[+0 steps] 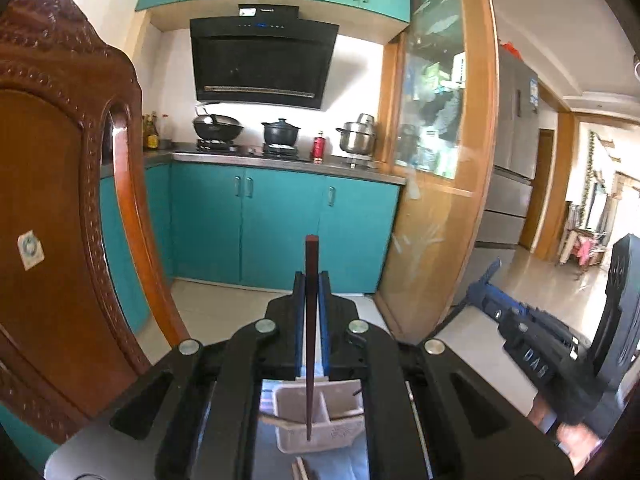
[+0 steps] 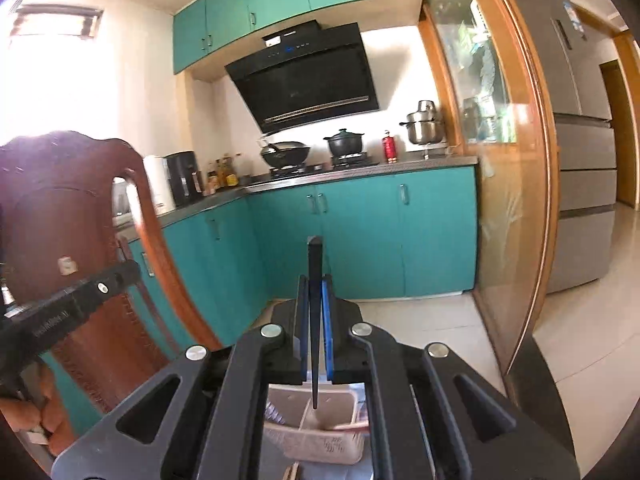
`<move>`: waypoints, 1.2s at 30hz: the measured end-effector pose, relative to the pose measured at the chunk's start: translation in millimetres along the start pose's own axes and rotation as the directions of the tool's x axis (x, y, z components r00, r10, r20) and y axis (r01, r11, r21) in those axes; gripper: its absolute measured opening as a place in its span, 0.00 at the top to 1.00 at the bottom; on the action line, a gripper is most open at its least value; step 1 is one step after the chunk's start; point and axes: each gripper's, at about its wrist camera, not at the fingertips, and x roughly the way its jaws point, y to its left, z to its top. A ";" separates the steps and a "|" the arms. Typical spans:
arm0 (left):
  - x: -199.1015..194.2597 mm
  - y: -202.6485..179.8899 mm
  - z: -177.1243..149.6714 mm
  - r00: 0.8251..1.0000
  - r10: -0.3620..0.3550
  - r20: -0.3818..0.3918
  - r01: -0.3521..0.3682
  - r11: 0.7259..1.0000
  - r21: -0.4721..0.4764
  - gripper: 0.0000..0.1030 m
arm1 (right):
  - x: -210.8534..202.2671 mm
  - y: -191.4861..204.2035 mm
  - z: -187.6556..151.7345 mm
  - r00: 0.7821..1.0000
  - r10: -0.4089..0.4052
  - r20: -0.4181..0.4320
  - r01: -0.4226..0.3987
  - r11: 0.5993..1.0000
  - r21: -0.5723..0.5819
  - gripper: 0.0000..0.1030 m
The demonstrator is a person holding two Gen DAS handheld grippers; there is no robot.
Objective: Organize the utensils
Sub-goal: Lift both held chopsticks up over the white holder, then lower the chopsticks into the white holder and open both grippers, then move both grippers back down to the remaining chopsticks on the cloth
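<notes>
While each chopstick is held upright, the reddish chopstick clamped in the left gripper and the dark chopstick in the right gripper, the divided holder is seen directly beneath both tips.

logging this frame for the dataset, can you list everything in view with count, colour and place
chopstick: one, reddish brown, clamped in the left gripper
dark chopstick: one, black, clamped in the right gripper
holder: one, pale grey, divided, below both grippers
chair: one, carved brown wood, left
cabinets: teal, under and above the counter
hood: one, black, on the wall
wok: one, black, on the hob
black pot: one, on the hob
steel pot: one, silver, counter right
red bottle: one, on the counter
fridge: one, grey, right
left gripper: black, blue pads, shut
right gripper: black, blue pads, shut
</notes>
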 end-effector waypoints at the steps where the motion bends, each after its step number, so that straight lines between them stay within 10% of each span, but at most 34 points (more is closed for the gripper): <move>1: 6.3 1.5 -2.2 1.000 0.009 -0.001 -0.009 1.000 0.002 0.93 | 5.8 -0.9 -4.2 1.000 -0.006 -0.016 0.006 1.000 0.000 0.94; 11: 42.8 9.6 -15.6 0.998 0.059 -0.008 -0.059 0.998 -0.032 0.93 | 42.8 -22.8 -78.5 0.987 -0.001 -0.160 0.010 0.998 0.054 0.93; 21: 74.9 16.6 -56.4 0.993 0.050 -0.106 -0.058 0.995 -0.077 0.93 | -26.9 -37.7 -107.0 0.996 0.084 -0.030 -0.082 0.995 0.062 0.73; 28: 59.2 21.9 -81.8 0.993 0.015 -0.121 -0.027 0.995 -0.093 0.88 | -49.5 -30.2 -144.0 0.975 0.196 -0.108 -0.197 0.980 0.003 0.69; 32: 41.5 21.9 -95.0 0.993 -0.026 -0.118 0.015 0.996 -0.088 0.73 | -22.5 -16.4 -181.1 0.927 0.221 -0.303 -0.238 0.971 -0.022 0.68; 36: 11.0 28.0 -118.8 0.998 0.036 -0.059 -0.039 0.997 -0.060 0.68 | 20.4 -6.9 -225.9 0.821 0.186 -0.540 -0.217 0.976 0.006 0.68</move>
